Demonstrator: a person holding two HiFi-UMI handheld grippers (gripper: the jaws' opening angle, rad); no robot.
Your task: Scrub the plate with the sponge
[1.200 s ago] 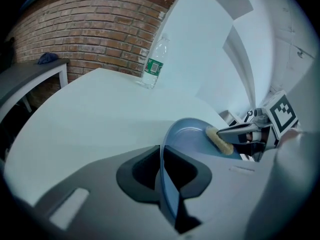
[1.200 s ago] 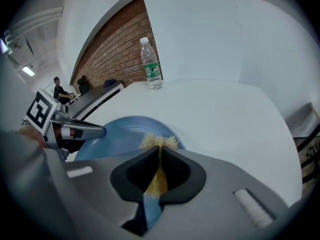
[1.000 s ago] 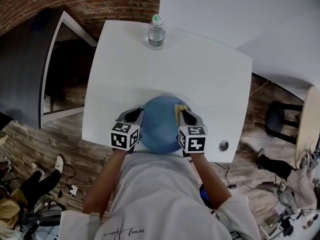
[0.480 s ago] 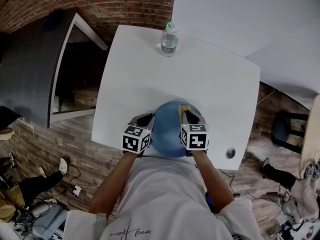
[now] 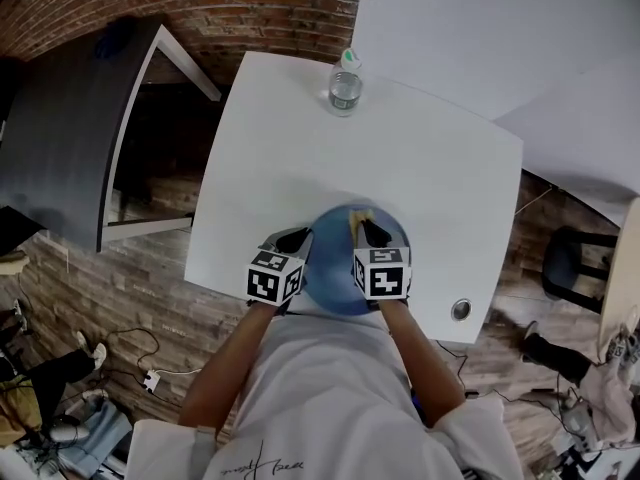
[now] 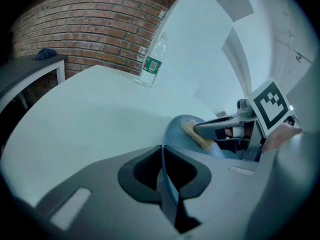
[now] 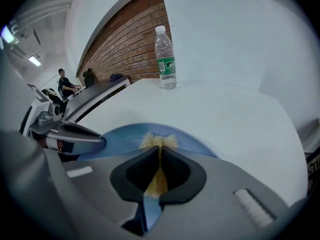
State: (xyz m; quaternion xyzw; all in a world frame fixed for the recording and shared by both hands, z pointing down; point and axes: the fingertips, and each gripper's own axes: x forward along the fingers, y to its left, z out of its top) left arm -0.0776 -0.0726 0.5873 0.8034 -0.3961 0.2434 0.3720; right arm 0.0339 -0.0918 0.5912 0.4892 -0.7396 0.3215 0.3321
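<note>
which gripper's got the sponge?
The right gripper: its jaws are shut on the yellow sponge, against the blue plate. The left gripper clamps only the plate's rim.

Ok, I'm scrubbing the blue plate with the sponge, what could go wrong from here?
1. The left gripper pinches only the thin rim of the plate; scrubbing pressure could twist it out of the jaws.
2. The plate sits close to the near edge of the table, so a pull toward you might slide it off.
3. Little of the sponge shows past the right gripper; its jaws may scrape the plate.
</note>
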